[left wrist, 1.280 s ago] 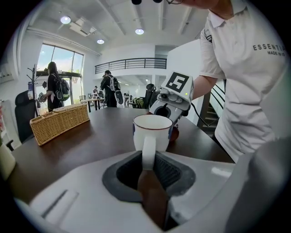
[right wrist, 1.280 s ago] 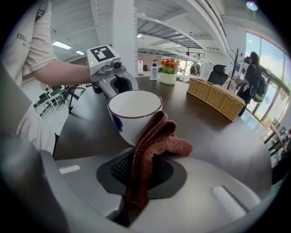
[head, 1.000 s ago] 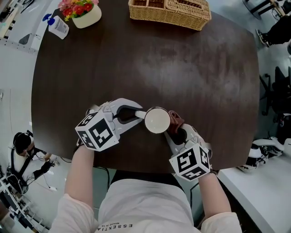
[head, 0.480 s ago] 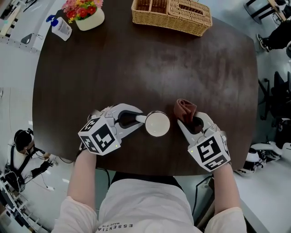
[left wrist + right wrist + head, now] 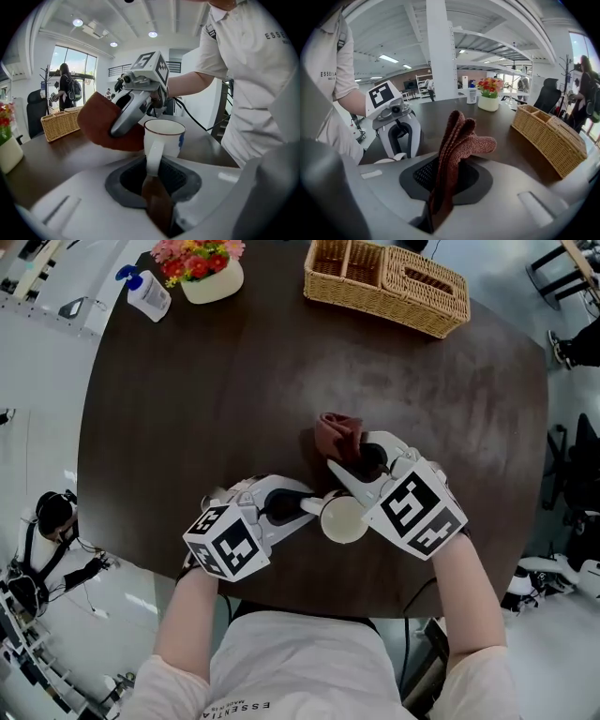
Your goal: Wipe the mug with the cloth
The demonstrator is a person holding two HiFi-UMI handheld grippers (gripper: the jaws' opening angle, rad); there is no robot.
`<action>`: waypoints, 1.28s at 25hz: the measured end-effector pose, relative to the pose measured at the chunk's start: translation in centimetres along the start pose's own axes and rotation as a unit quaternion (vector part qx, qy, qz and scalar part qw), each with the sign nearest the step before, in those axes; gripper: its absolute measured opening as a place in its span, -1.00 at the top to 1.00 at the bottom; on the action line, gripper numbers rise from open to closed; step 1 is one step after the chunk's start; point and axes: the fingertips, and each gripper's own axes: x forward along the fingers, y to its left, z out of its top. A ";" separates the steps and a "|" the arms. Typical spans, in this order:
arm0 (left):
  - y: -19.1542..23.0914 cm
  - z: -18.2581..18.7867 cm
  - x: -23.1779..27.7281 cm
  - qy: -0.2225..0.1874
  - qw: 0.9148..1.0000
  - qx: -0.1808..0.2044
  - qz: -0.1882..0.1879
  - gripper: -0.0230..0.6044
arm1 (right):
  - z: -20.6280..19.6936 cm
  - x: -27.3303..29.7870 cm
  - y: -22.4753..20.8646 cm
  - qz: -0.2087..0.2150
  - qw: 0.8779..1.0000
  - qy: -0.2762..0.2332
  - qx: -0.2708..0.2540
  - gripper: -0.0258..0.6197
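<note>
**Head view:** The dark brown oval wooden table carries a woven wicker basket at the far right. A white pot of red and pink flowers and a small white bottle with a blue cap stand at the far left. The white ceramic mug is at the near edge, about mid-table. The left gripper comes at it from the left. The right gripper lies across the mug's far right side, with the rust-brown knitted cloth bunched just beyond its tips.

**Left gripper view:** The jaws are clenched on the mug's handle. The mug is upright with its open mouth up and a blue mark on its right wall. The cloth sits against the mug's far left wall and looks to be touching it. I can't tell whether the mug rests on the table or is lifted.

**Right gripper view:** The jaws are clamped on the cloth, and its folds stick up and forward from between them. Only a sliver of the mug's rim shows low at the left, with the left gripper behind it.

**Progress:** Both grasps are done, and the cloth is at the outer wall, so wiping looks under way. No view shows how much of the wall is covered. By my reading, the near side, the rim and the inside are still left, and nothing has been set down.
</note>
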 end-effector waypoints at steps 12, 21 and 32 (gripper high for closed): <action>-0.6 0.2 -0.1 0.007 0.999 -0.028 0.018 0.69 | 0.2 0.9 3.6 0.102 0.992 0.003 0.070 0.67; -0.7 0.0 -0.1 0.014 0.999 -0.040 0.031 0.69 | -1.1 -2.0 2.4 0.091 0.986 -0.029 0.135 0.67; -0.8 -0.4 -0.2 0.011 0.996 -0.071 0.054 0.69 | -3.7 -5.7 2.6 0.102 0.964 -0.066 0.236 0.67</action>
